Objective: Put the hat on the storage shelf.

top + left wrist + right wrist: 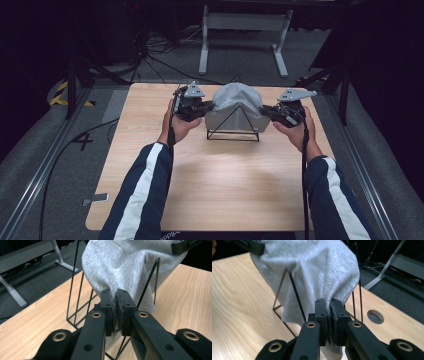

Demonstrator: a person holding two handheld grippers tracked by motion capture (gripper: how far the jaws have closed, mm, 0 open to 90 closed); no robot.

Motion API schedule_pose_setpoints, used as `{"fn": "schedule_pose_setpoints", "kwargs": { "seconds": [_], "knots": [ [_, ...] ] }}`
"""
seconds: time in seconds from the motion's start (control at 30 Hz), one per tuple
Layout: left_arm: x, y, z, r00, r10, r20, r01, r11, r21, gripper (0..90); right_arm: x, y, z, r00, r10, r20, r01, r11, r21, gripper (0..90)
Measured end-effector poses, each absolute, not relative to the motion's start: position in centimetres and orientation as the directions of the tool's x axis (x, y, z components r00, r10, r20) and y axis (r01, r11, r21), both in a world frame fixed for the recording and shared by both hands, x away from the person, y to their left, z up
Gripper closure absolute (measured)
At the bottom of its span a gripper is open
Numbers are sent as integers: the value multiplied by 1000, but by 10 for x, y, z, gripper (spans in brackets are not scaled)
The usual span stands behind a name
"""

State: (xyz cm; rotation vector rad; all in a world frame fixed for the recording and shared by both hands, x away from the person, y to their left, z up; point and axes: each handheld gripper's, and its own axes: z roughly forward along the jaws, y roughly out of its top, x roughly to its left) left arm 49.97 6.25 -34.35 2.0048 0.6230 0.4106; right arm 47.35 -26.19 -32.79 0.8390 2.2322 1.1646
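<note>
A grey cloth [235, 102] is draped over a black wire rack [233, 131] at the far middle of the wooden table [215, 180]. My left gripper [206, 106] is at the cloth's left side, shut on its edge. In the left gripper view the cloth [117, 267] is pinched between the jaws of my left gripper [117, 293], with the rack's wires [77, 297] behind. My right gripper [266, 111] holds the cloth's right side. In the right gripper view the cloth [319, 270] is clamped between the jaws of my right gripper [330, 303], and a rack wire [295, 293] shows in front.
A round hole [375, 316] is cut in the tabletop near the rack. Beyond the table's far edge stands a white metal frame [244, 35] on grey carpet, with cables [160, 55] on the floor. A metal rail [40, 165] runs along the table's left side.
</note>
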Motion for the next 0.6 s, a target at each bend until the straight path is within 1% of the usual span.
{"fn": "schedule_pose_setpoints", "kwargs": {
  "seconds": [0.07, 0.13, 0.17, 0.23, 0.3, 0.33, 0.4, 0.43, 0.47, 0.53, 0.6],
  "knots": [
    [500, 63, -345, 815, 578, 37, 255, -416, 873, 846, 473, -262, -335, -694, 709, -125, 304, 446, 842, 851],
    [500, 63, -348, 818, 575, 27, 259, -409, 875, 845, 473, -263, -338, -695, 709, -121, 308, 446, 840, 851],
    [499, 63, -349, 815, 579, 6, 273, -394, 878, 842, 473, -263, -341, -696, 710, -109, 314, 437, 843, 849],
    [496, 64, -351, 815, 580, 10, 260, -381, 887, 798, 472, -263, -342, -692, 716, -98, 314, 420, 851, 847],
    [493, 66, -352, 827, 562, 7, 244, -371, 896, 791, 469, -263, -340, -687, 718, -113, 301, 422, 855, 847],
    [492, 68, -351, 828, 561, -4, 245, -355, 902, 754, 468, -263, -339, -688, 716, -117, 291, 420, 859, 846],
    [491, 70, -350, 829, 559, -16, 251, -345, 904, 611, 467, -264, -337, -685, 719, -118, 287, 416, 863, 836],
    [491, 71, -350, 825, 564, -24, 254, -334, 908, 611, 466, -265, -336, -682, 722, -117, 286, 410, 866, 803],
    [488, 72, -350, 823, 567, -29, 264, -337, 904, 527, 465, -266, -335, -673, 732, -110, 286, 395, 873, 756],
    [485, 73, -354, 836, 549, -10, 249, -363, 898, 512, 462, -267, -334, -682, 725, -102, 286, 392, 874, 721],
    [484, 73, -361, 842, 540, -10, 261, -392, 882, 485, 459, -269, -335, -680, 725, -105, 287, 395, 872, 660]
  ]
}}
